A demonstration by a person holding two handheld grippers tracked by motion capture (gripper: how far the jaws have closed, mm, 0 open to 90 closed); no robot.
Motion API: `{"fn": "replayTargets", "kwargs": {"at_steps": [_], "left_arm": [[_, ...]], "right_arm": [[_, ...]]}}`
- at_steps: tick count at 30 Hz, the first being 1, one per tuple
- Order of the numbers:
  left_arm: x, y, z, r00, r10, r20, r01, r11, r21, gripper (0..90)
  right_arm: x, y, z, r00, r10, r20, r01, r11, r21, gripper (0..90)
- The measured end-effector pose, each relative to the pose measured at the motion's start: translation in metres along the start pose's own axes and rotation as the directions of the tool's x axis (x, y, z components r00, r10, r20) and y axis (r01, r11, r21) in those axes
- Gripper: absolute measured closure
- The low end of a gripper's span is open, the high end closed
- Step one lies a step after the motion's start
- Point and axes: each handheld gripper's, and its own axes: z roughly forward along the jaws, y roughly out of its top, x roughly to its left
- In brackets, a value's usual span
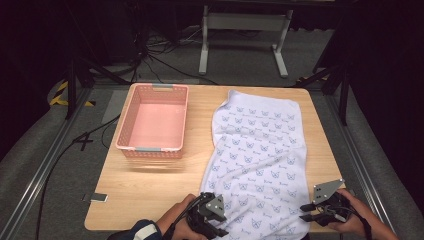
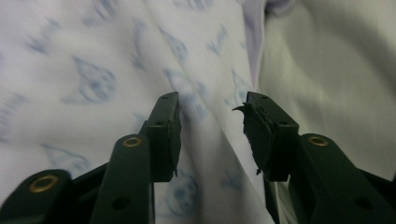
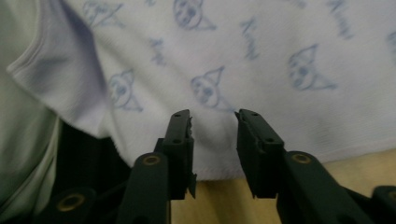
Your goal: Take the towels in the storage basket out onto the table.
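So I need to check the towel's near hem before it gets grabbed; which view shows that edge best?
The right gripper view: the towel lies with its hem sharp across the wood beside the open right claw. The left gripper view shows blurred print and a side edge. The high view shows the whole towel, but its near hem is small.

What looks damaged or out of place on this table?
The black pad on one of the left gripper's fingers looks torn and ragged at its edge. The white towel with blue cat faces lies slightly askew, its near end hanging over the wooden table edge.
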Motion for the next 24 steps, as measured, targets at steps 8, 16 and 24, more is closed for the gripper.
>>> {"fn": "replayTargets", "kwargs": {"at_steps": [8, 16, 24], "left_arm": [[0.077, 0.019, 0.0, 0.9497, -0.072, -0.305, 0.055, 0.9964, -0.065, 43.9], [0.108, 0.019, 0.013, 0.9425, -0.12, -0.312, 0.105, 0.9924, -0.063, 43.3], [0.076, 0.012, 0.016, 0.965, -0.103, -0.241, 0.091, 0.9938, -0.064, 45.2]], "right_arm": [[-0.054, 0.041, 0.0, 0.961, 0.175, 0.214, -0.121, 0.963, -0.242, 55.6], [-0.111, 0.061, 0.034, 0.9212, 0.269, 0.281, -0.191, 0.942, -0.274, 54.9], [-0.109, 0.047, 0.039, 0.9366, 0.278, 0.214, -0.225, 0.944, -0.242, 54.9]]}}
